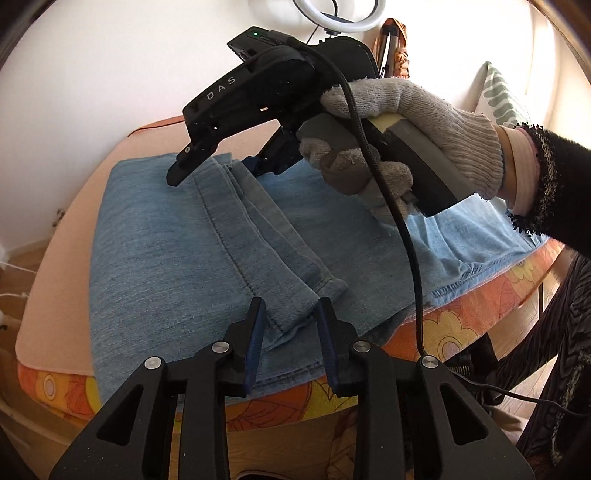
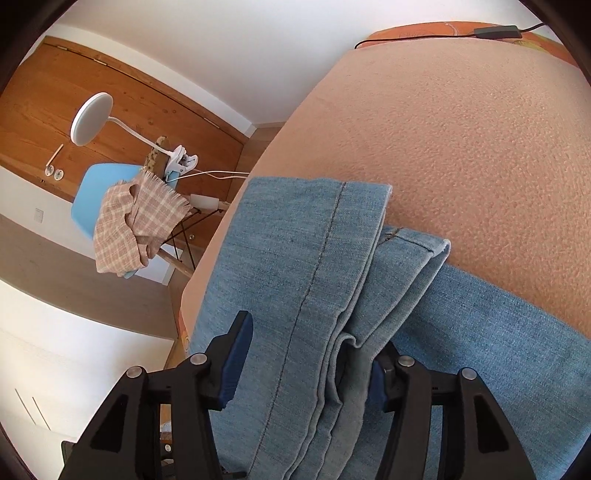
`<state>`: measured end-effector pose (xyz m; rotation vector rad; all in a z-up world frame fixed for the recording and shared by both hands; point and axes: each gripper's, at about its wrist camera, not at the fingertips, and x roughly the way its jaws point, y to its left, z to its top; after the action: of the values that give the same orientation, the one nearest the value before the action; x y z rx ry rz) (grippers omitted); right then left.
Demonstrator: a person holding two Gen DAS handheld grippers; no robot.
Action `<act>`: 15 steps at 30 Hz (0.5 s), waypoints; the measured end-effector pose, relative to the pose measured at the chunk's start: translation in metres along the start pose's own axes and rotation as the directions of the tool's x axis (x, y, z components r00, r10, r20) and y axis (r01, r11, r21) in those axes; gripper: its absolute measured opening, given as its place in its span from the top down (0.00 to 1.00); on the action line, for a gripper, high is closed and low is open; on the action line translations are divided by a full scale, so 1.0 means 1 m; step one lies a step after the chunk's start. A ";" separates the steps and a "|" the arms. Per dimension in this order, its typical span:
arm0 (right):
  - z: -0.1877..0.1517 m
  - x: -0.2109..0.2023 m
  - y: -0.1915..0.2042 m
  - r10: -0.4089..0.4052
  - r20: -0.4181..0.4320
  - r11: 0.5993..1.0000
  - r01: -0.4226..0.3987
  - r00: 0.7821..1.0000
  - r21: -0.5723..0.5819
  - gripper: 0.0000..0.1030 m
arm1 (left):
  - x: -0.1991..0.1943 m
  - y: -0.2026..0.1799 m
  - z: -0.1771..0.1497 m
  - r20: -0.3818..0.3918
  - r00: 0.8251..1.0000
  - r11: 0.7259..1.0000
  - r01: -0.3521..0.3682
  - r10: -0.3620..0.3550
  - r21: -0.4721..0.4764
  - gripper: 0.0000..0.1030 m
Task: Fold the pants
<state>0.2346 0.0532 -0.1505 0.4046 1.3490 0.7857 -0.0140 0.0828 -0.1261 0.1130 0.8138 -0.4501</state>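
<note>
Black plastic arms fill the bottom of your left wrist view, and your left gripper (image 1: 290, 325) has its blue-padded fingers (image 1: 255, 350) spread apart, straddling the hemmed end of a folded leg without pinching it. Light blue denim pants (image 1: 166, 251) lie folded just past them, spread across the middle of the frame on a peach-coloured cover (image 1: 62, 266) over a bed with an orange flowered sheet (image 1: 461, 325) showing at its lower right edge. Farther up, your gloved right hand (image 1: 402, 136) grips the other tool, whose black arm carries the white letters "DAS", the only writing you can read; your right gripper (image 1: 214, 168) reaches down onto the denim at upper centre. In your right wrist view its fingers (image 2: 236, 365) stand apart, one on either side of a thick stack of denim layers (image 2: 332, 295) that passes between them; the right pad is mostly hidden behind the cloth, so you cannot tell whether it presses the fabric. Beyond the fold's stitched edge the peach cover (image 2: 461, 147) runs to the top right, where a black cable adapter (image 2: 496, 31) lies. Far off at left stand a blue chair (image 2: 96, 192) draped with a checked cloth (image 2: 136, 221), a white clip lamp (image 2: 90, 118) and a wooden door (image 2: 147, 96).
</note>
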 end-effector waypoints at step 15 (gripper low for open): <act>0.005 0.004 -0.003 -0.011 -0.015 1.000 0.011 1.000 -0.010 0.57 | 0.012 -0.034 0.011 0.018 1.000 0.997 0.018 -0.020 0.077 0.94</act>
<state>0.2399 0.0550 -0.1542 0.3836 1.3601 0.7876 -0.0142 0.0450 -0.1246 0.1721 0.7800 -0.5001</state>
